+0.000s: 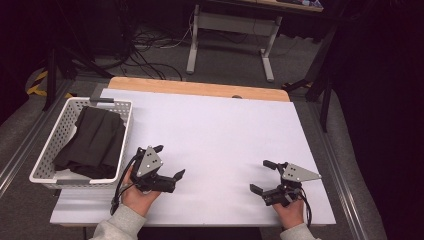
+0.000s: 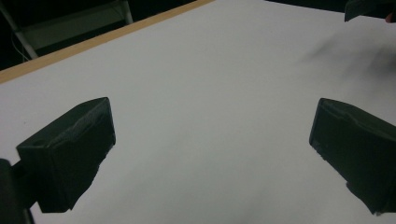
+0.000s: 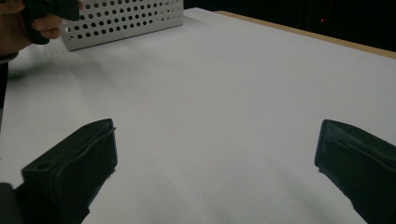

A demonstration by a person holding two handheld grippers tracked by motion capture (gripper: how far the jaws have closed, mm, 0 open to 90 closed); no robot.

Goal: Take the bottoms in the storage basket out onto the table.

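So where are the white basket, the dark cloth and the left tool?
White perforated plastic basket (image 1: 50, 143): high view, left wall.
Dark folded cloth (image 1: 95, 140): high view, middle of the fabric.
Left black two-jaw tool (image 1: 169, 161): high view, midway between its open tips.

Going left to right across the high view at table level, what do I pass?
White basket holding dark folded cloth → left tongs, open → bare white tabletop → right tongs, open.
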